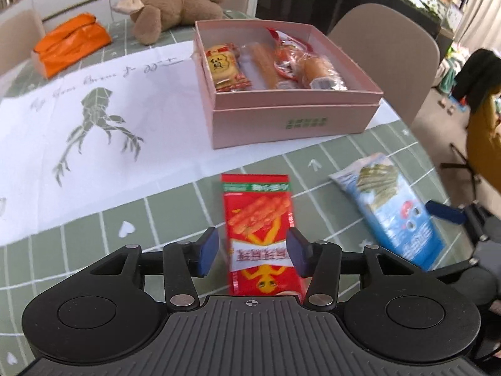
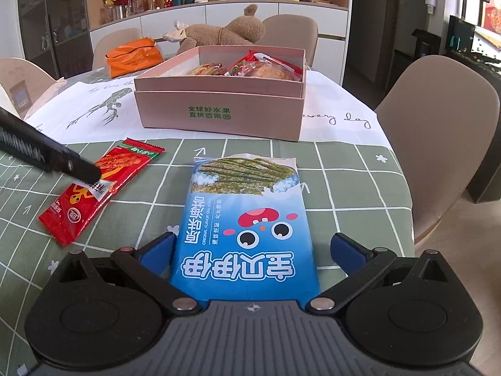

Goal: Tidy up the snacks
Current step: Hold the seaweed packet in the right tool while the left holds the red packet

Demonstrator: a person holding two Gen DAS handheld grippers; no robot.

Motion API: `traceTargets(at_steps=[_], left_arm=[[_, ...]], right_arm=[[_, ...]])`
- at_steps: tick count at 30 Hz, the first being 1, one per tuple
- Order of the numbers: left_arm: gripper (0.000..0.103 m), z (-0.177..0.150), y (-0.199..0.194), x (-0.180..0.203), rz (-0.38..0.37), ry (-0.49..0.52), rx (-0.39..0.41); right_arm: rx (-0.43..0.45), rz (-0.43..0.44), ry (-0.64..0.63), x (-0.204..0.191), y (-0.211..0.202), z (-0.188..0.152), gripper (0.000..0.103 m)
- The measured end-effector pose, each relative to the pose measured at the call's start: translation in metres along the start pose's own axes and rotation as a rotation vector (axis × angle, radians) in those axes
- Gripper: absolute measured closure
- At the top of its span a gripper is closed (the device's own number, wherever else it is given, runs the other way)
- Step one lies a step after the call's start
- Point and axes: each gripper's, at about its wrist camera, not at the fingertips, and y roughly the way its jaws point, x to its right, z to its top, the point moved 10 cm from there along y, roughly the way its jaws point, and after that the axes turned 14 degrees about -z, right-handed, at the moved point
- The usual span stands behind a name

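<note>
A red snack packet point(image 1: 261, 232) lies flat on the green checked tablecloth; it also shows in the right wrist view point(image 2: 100, 188). My left gripper point(image 1: 252, 250) is open, its blue pads on either side of the packet's near half without touching it. A blue seaweed snack bag point(image 2: 247, 225) lies flat to the right; it also shows in the left wrist view point(image 1: 391, 206). My right gripper point(image 2: 252, 250) is open wide around the bag's near end. A pink box point(image 1: 294, 119) point(image 2: 219, 109) behind them holds several wrapped snacks.
A white printed cloth point(image 1: 94, 131) lies under the box. An orange bag point(image 1: 72, 44) and a brown plush toy point(image 1: 178, 3) sit at the table's far side. Beige chairs point(image 2: 438, 144) stand around the table. The table edge curves close on the right.
</note>
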Motion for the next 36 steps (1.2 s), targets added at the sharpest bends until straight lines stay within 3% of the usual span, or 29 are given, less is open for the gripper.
traceTargets(at_steps=[3, 5, 14, 18, 21, 25, 36], left_arm=[[0.050, -0.004, 0.014, 0.008, 0.002, 0.023, -0.045], [0.043, -0.008, 0.023, 0.012, 0.012, 0.044, -0.064], [0.035, -0.006, 0.032, 0.018, 0.014, 0.081, -0.060], [0.034, -0.012, 0.030, 0.021, 0.003, 0.141, -0.068], [0.035, -0.013, 0.022, 0.011, -0.039, 0.070, -0.038], [0.038, -0.012, 0.016, 0.001, -0.037, 0.022, -0.011], [0.032, -0.012, 0.029, 0.024, -0.017, 0.137, -0.018]], right_arm=[[0.000, 0.000, 0.000, 0.000, 0.000, 0.000, 0.000], [0.000, 0.000, 0.000, 0.000, 0.000, 0.000, 0.000], [0.000, 0.000, 0.000, 0.000, 0.000, 0.000, 0.000], [0.000, 0.002, 0.000, -0.001, 0.000, -0.001, 0.000], [0.000, 0.005, -0.001, 0.000, 0.000, 0.000, 0.000], [0.000, 0.004, 0.000, -0.001, 0.000, 0.000, 0.000], [-0.007, 0.016, -0.014, -0.001, 0.002, 0.001, 0.000]])
